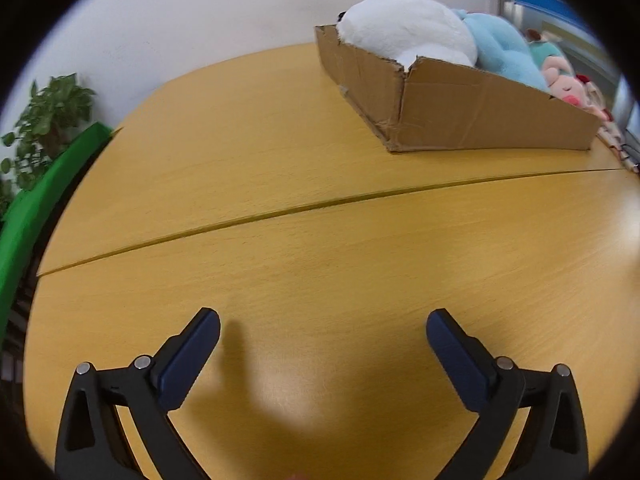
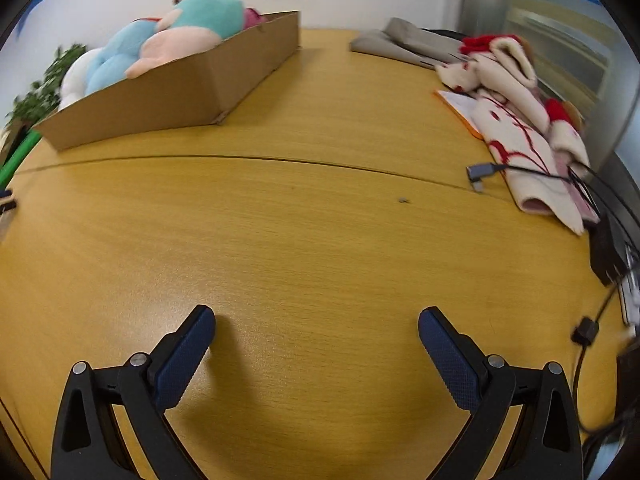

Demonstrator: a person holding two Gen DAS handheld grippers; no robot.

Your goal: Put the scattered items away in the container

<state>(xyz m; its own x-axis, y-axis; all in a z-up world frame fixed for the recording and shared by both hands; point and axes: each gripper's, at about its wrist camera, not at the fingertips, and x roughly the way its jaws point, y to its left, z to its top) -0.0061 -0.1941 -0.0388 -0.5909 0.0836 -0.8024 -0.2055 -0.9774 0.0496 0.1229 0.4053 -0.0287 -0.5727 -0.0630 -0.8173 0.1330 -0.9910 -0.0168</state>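
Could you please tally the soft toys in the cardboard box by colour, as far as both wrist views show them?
White: 1, the white toy
Light blue: 1, the blue toy
Teal and pink: 1, the teal and pink toy
Total: 3 told apart in the cardboard box; more may be hidden.

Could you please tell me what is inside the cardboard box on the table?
The box holds plush toys piled above its rim: a white one, a light blue one, and a teal and pink one. The box walls hide anything beneath them.
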